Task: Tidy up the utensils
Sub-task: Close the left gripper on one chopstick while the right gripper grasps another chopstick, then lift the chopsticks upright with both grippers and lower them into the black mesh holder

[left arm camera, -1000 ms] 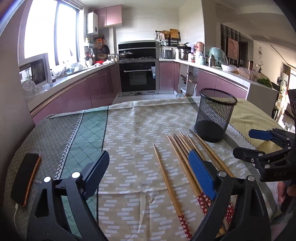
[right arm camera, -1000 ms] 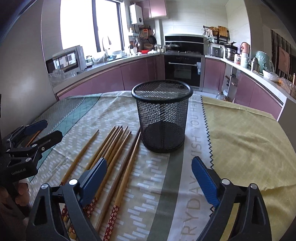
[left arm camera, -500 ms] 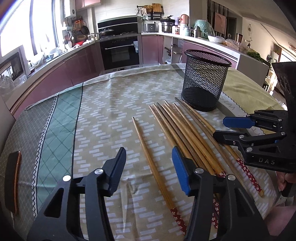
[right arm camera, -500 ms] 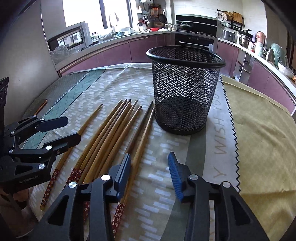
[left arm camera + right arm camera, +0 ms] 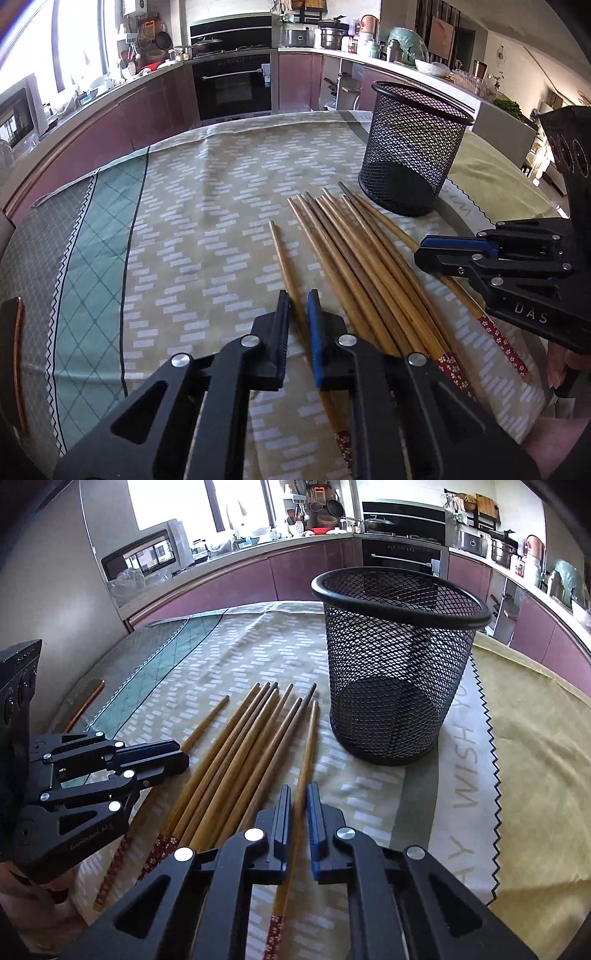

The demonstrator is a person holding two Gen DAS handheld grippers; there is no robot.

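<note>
Left wrist view: my left gripper (image 5: 298, 325) has its jaws clamped on the lone chopstick (image 5: 283, 258), the one lying apart from the bundle on the patterned cloth (image 5: 207, 206) that covers the worktop. The grip sits past mid-length, toward the red-patterned butt end, so the long tip reaches forward. The main bundle of chopsticks (image 5: 354, 258) lies just beside it, fanned, tips pointing toward the mesh holder (image 5: 413, 155), which stands upright and looks empty. My right gripper (image 5: 443, 258) shows at the edge, low over the outermost stick. A phone (image 5: 13, 362) lies well apart at the far left. Right wrist view: the right gripper (image 5: 300, 812) is closed on the outermost chopstick (image 5: 309, 746), the one nearest the holder (image 5: 399, 664), which is near its tip but not touching it. The left gripper (image 5: 162, 757) sits low on the other side of the bundle (image 5: 243, 746). Judgement: each hand has one stick pinched and neither is lifted yet. To do this well, I should raise both straight up before swinging so neither drags a neighbour along, since the right-hand stick lies close against the next one. Gripped off-centre, the sticks will want to droop at the tip; I would tilt them tip-down over the rim and release only once the tips are inside the mesh. The holder is light, so a knock on the rim could tip it.
</note>
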